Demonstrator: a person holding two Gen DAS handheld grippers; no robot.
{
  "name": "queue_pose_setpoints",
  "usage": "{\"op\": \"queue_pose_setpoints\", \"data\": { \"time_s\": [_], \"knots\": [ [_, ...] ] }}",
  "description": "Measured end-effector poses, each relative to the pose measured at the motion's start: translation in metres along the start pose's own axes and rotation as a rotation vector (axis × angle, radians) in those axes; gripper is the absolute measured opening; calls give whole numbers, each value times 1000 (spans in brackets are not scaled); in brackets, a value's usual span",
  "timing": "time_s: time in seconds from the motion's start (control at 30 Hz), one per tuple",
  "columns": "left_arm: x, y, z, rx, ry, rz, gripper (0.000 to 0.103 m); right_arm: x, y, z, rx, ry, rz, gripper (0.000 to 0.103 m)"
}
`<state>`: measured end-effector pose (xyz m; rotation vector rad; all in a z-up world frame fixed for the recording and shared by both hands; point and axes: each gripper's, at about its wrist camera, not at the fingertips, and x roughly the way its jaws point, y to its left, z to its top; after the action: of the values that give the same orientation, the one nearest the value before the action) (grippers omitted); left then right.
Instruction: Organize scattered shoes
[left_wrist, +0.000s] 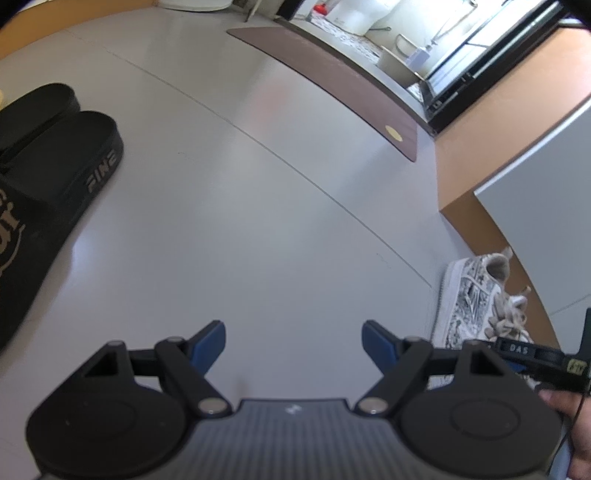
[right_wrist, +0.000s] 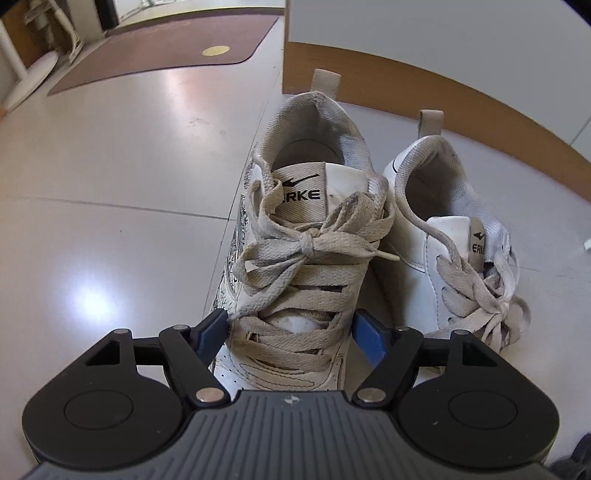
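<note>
Sneakers (right_wrist: 295, 258) sit paired by wooden baseboard (right_wrist: 443, 96) — black slides (left_wrist: 55, 166) well apart.

white sneakers (right_wrist: 295, 258) with beige laces (right_wrist: 310, 240), black slides (left_wrist: 55, 166), brown mat (left_wrist: 332, 81), grey floor (left_wrist: 240, 184).

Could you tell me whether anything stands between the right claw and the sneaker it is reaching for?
Nothing visible does. The right claw already straddles the laced forefoot of the left-hand white sneaker, one blue pad on each side. The second sneaker sits close beside it, just outside the right-side pad, so that side has little room.
</note>
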<state>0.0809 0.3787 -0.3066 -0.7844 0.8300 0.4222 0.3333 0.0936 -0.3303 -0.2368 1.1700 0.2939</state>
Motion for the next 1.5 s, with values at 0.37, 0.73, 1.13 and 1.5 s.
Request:
{"op": "queue_pose_setpoints", "data": {
  "time_s": [0.37,0.73,1.13,1.5],
  "knots": [
    [-5,-4,-1,33,10,-10,83,0,-11,-11,86,-14,-10,80],
    [-5,-45,-12,157,40,-18,83,-24,-16,-36,99,-31,77,80],
    [-36,-91,-28,281,94,32,84,-94,-50,-67,176,-45,111,80],
    [-108,-154,-45,321,105,20,86,-170,-105,-85,179,-25,95,80]
  ]
}}
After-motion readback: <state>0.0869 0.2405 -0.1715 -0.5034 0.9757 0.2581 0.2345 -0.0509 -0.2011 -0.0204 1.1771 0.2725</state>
